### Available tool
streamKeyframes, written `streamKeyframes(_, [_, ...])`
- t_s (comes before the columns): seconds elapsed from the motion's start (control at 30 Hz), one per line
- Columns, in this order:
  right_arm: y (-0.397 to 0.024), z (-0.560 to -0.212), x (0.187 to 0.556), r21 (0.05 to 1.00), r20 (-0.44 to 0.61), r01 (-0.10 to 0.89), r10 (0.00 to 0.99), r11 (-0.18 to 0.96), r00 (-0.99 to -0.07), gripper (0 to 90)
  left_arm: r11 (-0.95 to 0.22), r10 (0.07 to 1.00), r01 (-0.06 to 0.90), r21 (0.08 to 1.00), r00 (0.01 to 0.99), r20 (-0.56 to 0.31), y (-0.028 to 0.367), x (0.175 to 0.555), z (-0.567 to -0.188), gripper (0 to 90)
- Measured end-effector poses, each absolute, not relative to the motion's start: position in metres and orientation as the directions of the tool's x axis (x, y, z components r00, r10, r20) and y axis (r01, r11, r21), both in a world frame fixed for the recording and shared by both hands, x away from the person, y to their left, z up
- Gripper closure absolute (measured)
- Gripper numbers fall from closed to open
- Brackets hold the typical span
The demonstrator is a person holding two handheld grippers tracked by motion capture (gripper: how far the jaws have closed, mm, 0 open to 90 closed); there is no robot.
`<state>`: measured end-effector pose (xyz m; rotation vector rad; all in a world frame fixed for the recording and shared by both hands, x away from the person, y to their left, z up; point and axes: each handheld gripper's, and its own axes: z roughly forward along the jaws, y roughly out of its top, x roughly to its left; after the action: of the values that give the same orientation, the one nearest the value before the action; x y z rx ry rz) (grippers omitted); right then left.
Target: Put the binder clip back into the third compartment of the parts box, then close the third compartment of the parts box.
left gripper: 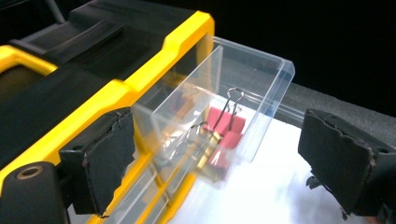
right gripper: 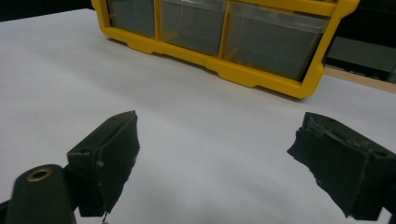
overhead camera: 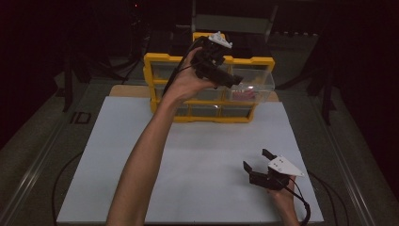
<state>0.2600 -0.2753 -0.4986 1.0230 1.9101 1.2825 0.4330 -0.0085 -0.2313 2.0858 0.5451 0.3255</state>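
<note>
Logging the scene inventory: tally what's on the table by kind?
Yellow drawer cabinet: 1
Clear drawer pulled out: 1
Red binder clip in that drawer: 1 plain; other clips beside it too jumbled to count
Tongs: 2, left and right, both open and holding nothing
White board: 1
Total: 6

Left hand-held gripper (overhead camera: 230,81) raised, jaws apart — right hand-held gripper (overhead camera: 256,162) low, open.
</note>
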Motion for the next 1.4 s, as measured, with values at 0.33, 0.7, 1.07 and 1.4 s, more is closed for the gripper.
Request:
streamKeyframes(0.33, [-0.275, -0.499, 0.260, 0.936, -0.073, 0.261, 0.856, 0.235, -0.512, 12.6, -0.466, 0.502, 0.257, 0.847, 0.865, 0.013, 0.010, 0.428, -0.238, 11.7])
streamKeyframes(0.7, [-0.275, -0.499, 0.261, 0.937, -0.071, 0.261, 0.857, 0.234, -0.511, 12.5, -0.467, 0.489, 0.250, 0.848, 0.872, 0.012, 0.015, 0.424, -0.249, 11.9])
streamKeyframes(1.07, [-0.275, -0.499, 0.261, 0.937, -0.071, 0.261, 0.856, 0.234, -0.511, 12.6, -0.496, 0.468, 0.256, 0.830, 0.883, 0.008, 0.012, 0.421, -0.264, 17.8])
streamKeyframes(1.4, [-0.275, -0.499, 0.261, 0.936, -0.070, 0.263, 0.856, 0.233, -0.512, 12.6, -0.502, 0.450, 0.262, 0.824, 0.893, -0.010, 0.009, 0.421, -0.276, 28.4])
